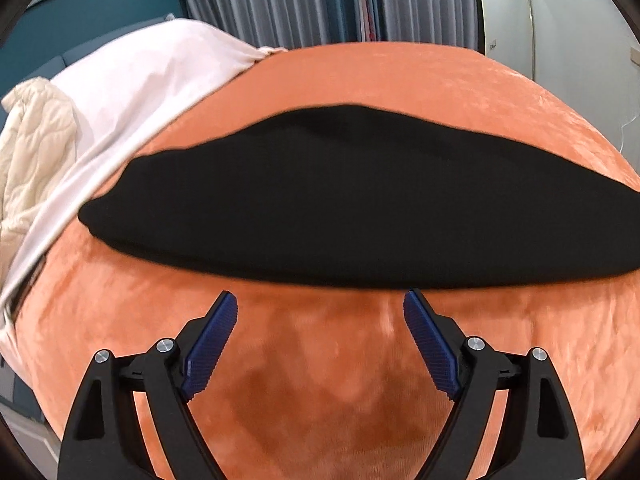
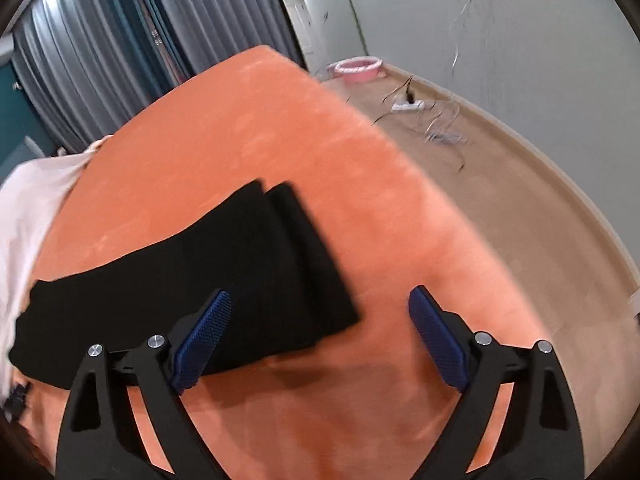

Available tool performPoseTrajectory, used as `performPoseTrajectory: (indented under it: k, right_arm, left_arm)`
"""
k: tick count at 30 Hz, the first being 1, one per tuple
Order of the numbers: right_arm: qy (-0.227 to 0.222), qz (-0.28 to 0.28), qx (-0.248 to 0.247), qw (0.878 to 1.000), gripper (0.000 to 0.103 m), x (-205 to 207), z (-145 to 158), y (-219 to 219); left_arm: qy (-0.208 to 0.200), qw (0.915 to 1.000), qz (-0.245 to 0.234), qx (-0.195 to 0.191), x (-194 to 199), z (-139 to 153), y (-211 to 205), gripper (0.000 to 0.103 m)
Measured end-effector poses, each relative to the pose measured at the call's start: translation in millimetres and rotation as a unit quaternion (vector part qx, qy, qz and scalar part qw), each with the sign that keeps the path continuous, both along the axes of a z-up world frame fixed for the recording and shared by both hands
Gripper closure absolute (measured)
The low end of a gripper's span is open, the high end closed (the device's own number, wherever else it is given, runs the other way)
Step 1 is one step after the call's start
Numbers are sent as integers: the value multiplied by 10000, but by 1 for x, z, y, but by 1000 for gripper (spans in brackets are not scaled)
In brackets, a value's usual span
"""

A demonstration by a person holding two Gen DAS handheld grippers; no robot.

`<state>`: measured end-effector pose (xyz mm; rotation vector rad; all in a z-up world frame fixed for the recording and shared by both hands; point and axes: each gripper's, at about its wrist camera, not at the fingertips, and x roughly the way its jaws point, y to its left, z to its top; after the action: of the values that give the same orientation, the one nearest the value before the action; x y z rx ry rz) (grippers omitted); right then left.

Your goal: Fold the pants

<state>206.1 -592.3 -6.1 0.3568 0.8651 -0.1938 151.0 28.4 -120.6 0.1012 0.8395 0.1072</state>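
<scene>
The black pants (image 1: 340, 204) are laid flat across an orange blanket (image 1: 320, 380) that covers the bed, as one long band with one leg stacked on the other; in the right wrist view the two leg ends (image 2: 304, 256) are seen overlapping, slightly offset, near the blanket's edge. The lengthwise fold is judged to be done, while the crosswise folds that would shorten the band appear not yet made. The left gripper (image 1: 320, 306) is held spread wide just short of the near edge of the pants, with nothing between its blue pads. The right gripper (image 2: 320, 300) is likewise wide apart and empty, poised over the leg-end corner, one pad above the cloth and the other above bare blanket. A pale sheet (image 1: 132, 92) and a cream quilt (image 1: 36, 152) are bunched at the far left, with grey curtains (image 1: 280, 0) behind.
</scene>
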Motion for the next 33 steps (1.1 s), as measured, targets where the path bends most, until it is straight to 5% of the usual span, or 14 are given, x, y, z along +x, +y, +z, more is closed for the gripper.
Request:
performPoseTrajectory:
  k: [3, 6, 11, 14, 17, 19, 22, 23, 24, 25, 28, 30, 33]
  right_arm:
    - [-302, -114, -520, 9981, 17, -2, 11, 15]
    - [-493, 104, -930, 9944, 49, -2, 25, 28]
    - [46, 664, -1032, 9924, 50, 47, 14, 30]
    - [371, 943, -994, 9899, 88, 60, -3, 39]
    - [201, 935, -1318, 9867, 96, 59, 10, 45]
    - [-113, 714, -1334, 9884, 96, 55, 25, 32]
    - [369, 715, -1116, 9905, 94, 66, -11, 16]
    - [301, 744, -1183, 9897, 88, 65, -11, 20]
    - [211, 708, -1185, 9902, 67, 63, -5, 21]
    - [68, 603, -922, 9939, 57, 57, 4, 17]
    - [-133, 366, -785, 9962, 46, 40, 16, 7]
    - [-54, 259, -551, 9981, 24, 28, 17, 1]
    - [250, 143, -89, 9995, 22, 29, 1, -4]
  left_arm:
    - [-8, 10000, -29, 56, -6, -1, 2, 20]
    - [-42, 9999, -64, 138, -10, 2, 3, 20]
    - [-14, 9999, -95, 71, -11, 4, 2, 20]
    - [-63, 9999, -95, 57, -13, 8, -3, 20]
    - [-83, 9998, -166, 124, -13, 12, -8, 20]
    - [-147, 9995, -211, 172, -12, 16, -10, 20]
    - [-158, 9995, -241, 152, -10, 16, -13, 19]
    - [-140, 9995, -219, 160, -10, 14, -13, 19]
    - [-118, 9996, -190, 155, -10, 14, -14, 19]
    - [-87, 9998, -182, 95, -11, 12, -13, 19]
    - [-81, 9997, -216, 36, -18, 12, -9, 19]
    - [-62, 9997, -225, 52, -22, 10, -5, 19]
    - [6, 9998, -196, -5, -25, 7, 2, 19]
